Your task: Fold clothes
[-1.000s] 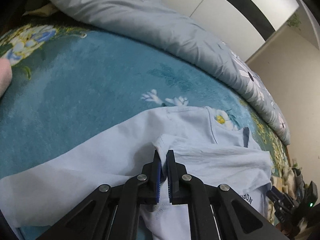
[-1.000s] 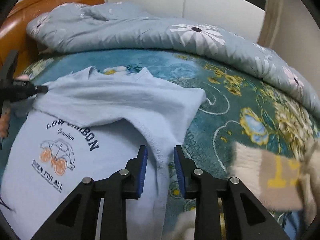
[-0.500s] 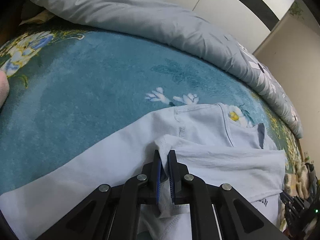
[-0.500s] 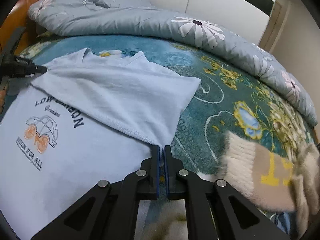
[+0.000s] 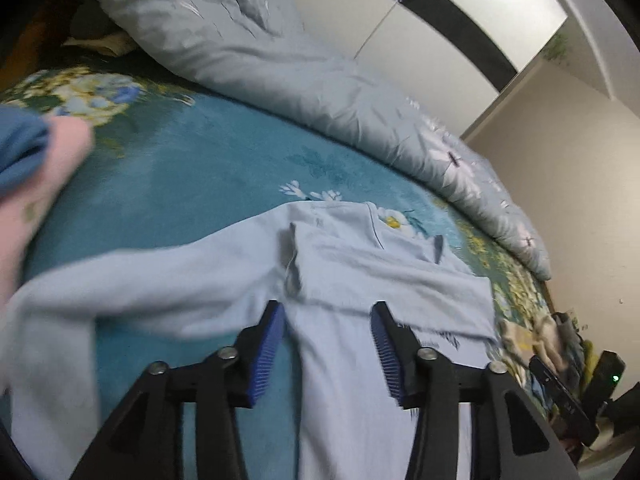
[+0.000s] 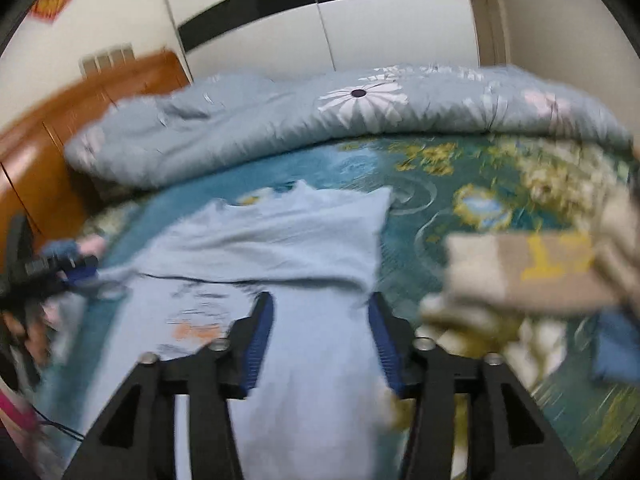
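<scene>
Both grippers, left and right, have sprung wide, dropping the pale-blue cotton T-shirt. Its sleeve lies folded across the chest at mid-frame; smooth that crease before regripping.

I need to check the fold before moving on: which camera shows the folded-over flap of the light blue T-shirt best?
The left wrist view: the folded flap is fairly sharp there, with its near edge visible between the open left gripper fingers. The right wrist view shows the whole flap across the shirt, but motion-blurred.
</scene>
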Available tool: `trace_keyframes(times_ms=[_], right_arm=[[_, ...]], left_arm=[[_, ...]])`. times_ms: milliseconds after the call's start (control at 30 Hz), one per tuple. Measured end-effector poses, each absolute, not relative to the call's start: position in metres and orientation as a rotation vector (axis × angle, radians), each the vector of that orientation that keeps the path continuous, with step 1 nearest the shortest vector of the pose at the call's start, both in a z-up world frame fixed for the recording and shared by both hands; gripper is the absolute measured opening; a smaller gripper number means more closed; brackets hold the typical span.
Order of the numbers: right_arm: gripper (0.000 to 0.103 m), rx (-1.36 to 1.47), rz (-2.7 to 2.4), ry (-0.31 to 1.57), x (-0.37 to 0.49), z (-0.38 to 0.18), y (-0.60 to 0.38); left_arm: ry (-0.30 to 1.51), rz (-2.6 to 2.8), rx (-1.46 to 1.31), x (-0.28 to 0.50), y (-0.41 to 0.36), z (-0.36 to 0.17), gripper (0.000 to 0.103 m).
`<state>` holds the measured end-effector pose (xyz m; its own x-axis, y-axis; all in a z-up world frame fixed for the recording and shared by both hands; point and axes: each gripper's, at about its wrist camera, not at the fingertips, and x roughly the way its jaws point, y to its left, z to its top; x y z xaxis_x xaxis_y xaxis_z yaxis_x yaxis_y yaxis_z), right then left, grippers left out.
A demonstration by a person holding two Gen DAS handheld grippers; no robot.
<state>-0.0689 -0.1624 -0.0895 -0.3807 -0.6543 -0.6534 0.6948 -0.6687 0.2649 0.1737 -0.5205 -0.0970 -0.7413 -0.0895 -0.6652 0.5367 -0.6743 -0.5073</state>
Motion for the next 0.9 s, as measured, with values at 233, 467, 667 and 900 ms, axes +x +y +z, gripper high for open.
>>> trace_keyframes(times_ms=[233, 467, 667, 900], right_arm=[[0.053, 1.07, -2.002, 0.114, -0.047, -0.094, -0.192], [0.059, 1.122, -1.958, 0.015, -0.056, -0.108, -0.194], [0.06, 1.252, -1.964, -0.065, -0.072, -0.132, -0.18], [0.06, 1.263, -1.941, -0.085, -0.07, -0.133, -0.181]], left_arm=[[0.939, -2.239, 0.781, 0.272, -0.516, -0.099, 0.06], [0.98, -2.0, 0.71, 0.337, -0.521, -0.129, 0.06], [0.959, -1.888, 0.698, 0.347, -0.525, -0.15, 0.06], [0.961, -1.836, 0.66, 0.337, -0.529, -0.162, 0.058]])
